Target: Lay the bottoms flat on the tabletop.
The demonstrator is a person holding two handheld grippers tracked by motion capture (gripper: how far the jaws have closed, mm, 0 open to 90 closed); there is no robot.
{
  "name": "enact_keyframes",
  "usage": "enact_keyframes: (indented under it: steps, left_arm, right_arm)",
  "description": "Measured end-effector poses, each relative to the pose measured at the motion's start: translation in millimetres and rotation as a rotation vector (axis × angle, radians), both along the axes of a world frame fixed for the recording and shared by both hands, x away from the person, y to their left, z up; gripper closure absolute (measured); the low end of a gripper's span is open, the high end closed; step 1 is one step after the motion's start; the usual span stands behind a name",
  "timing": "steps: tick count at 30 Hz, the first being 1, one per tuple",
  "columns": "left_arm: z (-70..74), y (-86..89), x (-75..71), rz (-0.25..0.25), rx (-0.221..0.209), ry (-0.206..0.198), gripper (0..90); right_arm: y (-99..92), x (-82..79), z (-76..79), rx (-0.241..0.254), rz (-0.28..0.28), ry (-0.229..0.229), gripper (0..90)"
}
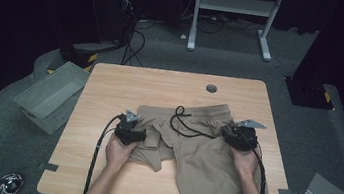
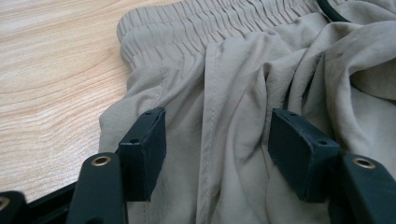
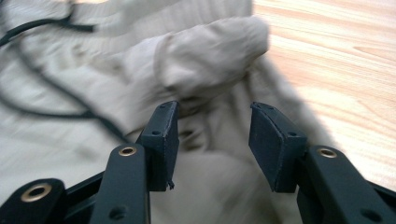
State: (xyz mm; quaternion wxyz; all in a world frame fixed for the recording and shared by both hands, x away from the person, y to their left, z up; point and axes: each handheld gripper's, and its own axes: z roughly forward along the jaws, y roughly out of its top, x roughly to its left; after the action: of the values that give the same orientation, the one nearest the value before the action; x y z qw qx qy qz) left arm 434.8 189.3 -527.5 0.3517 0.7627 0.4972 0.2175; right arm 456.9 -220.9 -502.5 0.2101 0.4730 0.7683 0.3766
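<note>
A pair of khaki, thin-woven fabric shorts (image 1: 198, 151) with a gathered elastic waistband is recorded lying crumpled at the centre to lower right of the light wooden table (image 1: 111, 81) in the high view, waistband toward the top of the frame and legs running toward the bottom edge, so the long axis runs roughly top to bottom. A black drawstring cord (image 1: 184, 124) is looped over the upper middle of the garment. The left gripper (image 1: 131, 133) is set at the garment's left edge and the right gripper (image 1: 240, 136) at its upper right edge; each is about equally near its own side, and the cloth lies between them. In the left gripper view the jaws stand wide apart, nothing pinched, with slack cloth and a seam lying between and below the pads and the waistband (image 2: 210, 23) ahead at the upper frame. In the right gripper view, which is blurred, the jaws stand open and unloaded, a bunched fold (image 3: 210, 56) just ahead of them. The judged next move is a pinch on each side edge. Overall layout is given by the high view; jaw gap by the gripper views.
</note>
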Motion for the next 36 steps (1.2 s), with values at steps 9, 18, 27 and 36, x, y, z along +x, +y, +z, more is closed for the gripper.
enact_keyframes:
  steps: [9, 18, 27, 36]
  left_arm:
    - [0.0, -0.2, -0.1, 0.0, 0.003, -0.002, 37.0]
    - [0.0, -0.4, -0.2, 0.002, 0.005, -0.004, 36.9]
    - [4.4, 9.7, -15.6, -0.039, 0.007, 0.053, 37.8]
    - [26.8, -3.0, -5.7, -0.055, -0.025, -0.018, 38.5]
  right_arm:
    - [6.1, -14.7, -13.1, -0.162, 0.106, 0.004, 79.6]
    - [0.4, -14.8, -6.4, -0.147, 0.075, -0.019, 66.0]
    - [10.0, -39.2, -10.5, -0.167, 0.168, 0.062, 59.5]
    - [24.1, -33.2, 12.5, -0.118, 0.179, -0.039, 54.1]
